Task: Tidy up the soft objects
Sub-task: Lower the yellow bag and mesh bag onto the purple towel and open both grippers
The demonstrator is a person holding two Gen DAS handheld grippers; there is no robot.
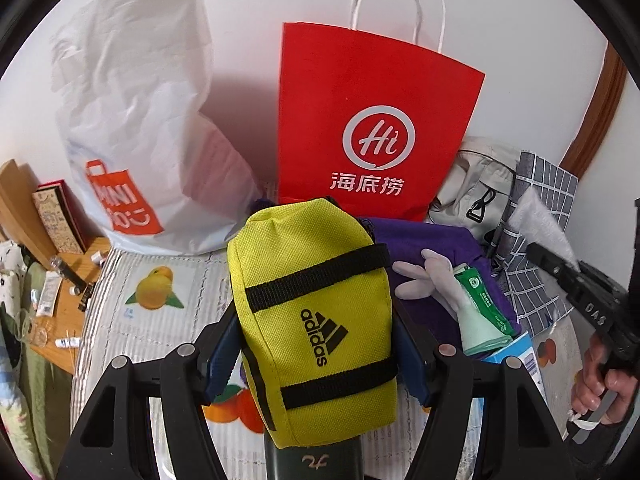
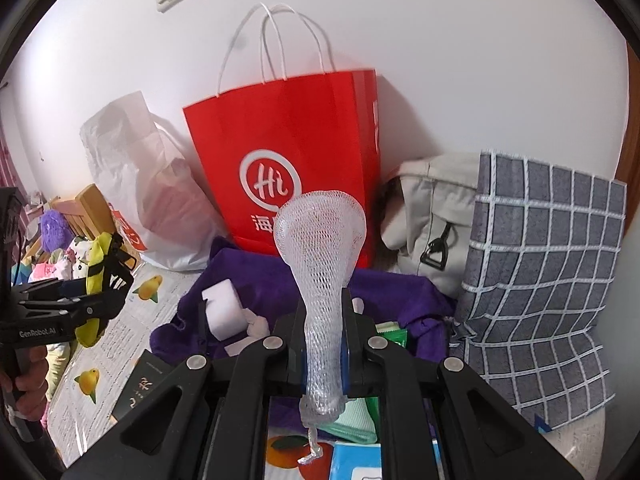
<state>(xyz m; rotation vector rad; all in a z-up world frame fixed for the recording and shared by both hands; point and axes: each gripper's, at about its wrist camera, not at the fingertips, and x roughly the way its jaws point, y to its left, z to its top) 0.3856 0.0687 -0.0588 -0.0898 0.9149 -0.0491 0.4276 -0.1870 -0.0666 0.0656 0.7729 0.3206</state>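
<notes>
My left gripper [image 1: 316,360] is shut on a yellow Adidas pouch [image 1: 312,320] with black straps and holds it upright above the bed. It also shows in the right wrist view [image 2: 100,280]. My right gripper [image 2: 323,344] is shut on a white foam net sleeve [image 2: 320,264], whose wide end flares upward. A red paper bag [image 1: 376,120] stands against the wall behind both. A purple cloth [image 2: 392,292] lies below with a white glove [image 1: 432,280], a green packet [image 1: 486,300] and a white block [image 2: 222,312] on it.
A white Miniso plastic bag [image 1: 136,120] leans left of the red bag. A beige bag [image 2: 432,216] and a grey checked cloth [image 2: 540,272] sit at the right. A fruit-print bedsheet [image 1: 160,292] lies underneath. A cluttered wooden table [image 1: 68,300] is at far left.
</notes>
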